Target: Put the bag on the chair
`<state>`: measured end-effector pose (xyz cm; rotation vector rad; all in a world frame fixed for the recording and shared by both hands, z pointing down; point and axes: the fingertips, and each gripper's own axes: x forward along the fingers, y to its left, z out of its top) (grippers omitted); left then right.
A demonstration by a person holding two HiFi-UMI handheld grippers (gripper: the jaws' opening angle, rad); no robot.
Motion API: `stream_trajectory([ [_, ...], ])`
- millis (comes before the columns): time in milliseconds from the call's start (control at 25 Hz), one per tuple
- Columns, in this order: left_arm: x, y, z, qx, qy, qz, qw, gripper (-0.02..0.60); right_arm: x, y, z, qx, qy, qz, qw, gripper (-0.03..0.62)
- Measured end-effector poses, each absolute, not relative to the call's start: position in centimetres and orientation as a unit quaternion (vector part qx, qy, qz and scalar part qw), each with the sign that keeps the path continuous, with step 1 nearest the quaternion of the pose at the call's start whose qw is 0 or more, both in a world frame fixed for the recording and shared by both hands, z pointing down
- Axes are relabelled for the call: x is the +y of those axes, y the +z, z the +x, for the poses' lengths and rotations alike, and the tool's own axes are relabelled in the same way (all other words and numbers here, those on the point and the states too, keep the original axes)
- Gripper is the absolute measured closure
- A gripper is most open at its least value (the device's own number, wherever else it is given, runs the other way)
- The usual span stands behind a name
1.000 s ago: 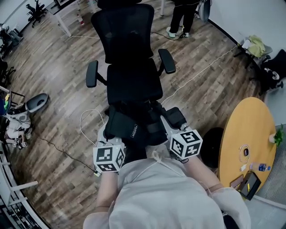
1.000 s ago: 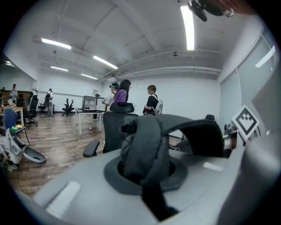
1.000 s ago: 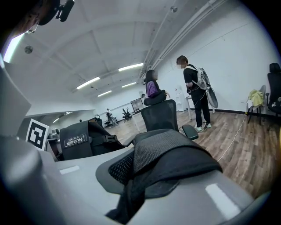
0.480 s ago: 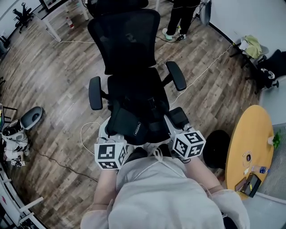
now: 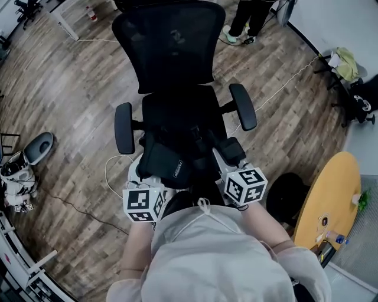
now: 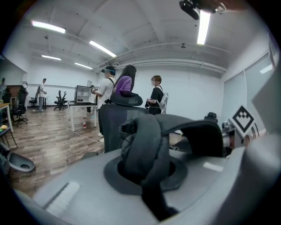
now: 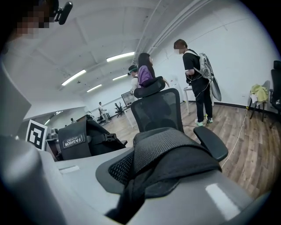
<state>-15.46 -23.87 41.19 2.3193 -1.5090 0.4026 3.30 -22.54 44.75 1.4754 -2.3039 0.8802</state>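
Observation:
A black office chair faces me, its seat bare and its mesh backrest beyond. The black bag hangs between my two grippers, at the seat's front edge. My left gripper is shut on a thick black strap of the bag. My right gripper is shut on a mesh-padded strap. In the right gripper view the bag's body with its label is at the left and the chair's backrest is straight ahead. The left gripper view shows the chair's backrest behind the strap.
The chair's armrests stand on either side of the seat. A yellow round table is at the right, with a black round object beside it. Cables cross the wooden floor. People stand beyond the chair.
Both grippers have carried the bag forward. The chair is now closer in the head view and the bag has reached its seat's front edge. The grips have not changed.

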Motion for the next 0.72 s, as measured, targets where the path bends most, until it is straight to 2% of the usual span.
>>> stream_trajectory([
  [440, -35.5, 50.5, -14.7, -0.568, 0.15, 0.785, 0.197, 0.549, -36.2, 53.5, 4.8, -0.812, 0.299, 0.466, 0.185, 0.548],
  [720, -42.6, 59.0, -14.6, -0.561, 0.193, 0.774, 0.222, 0.551, -43.6, 60.8, 4.7, -0.804, 0.299, 0.46, 0.231, 0.548],
])
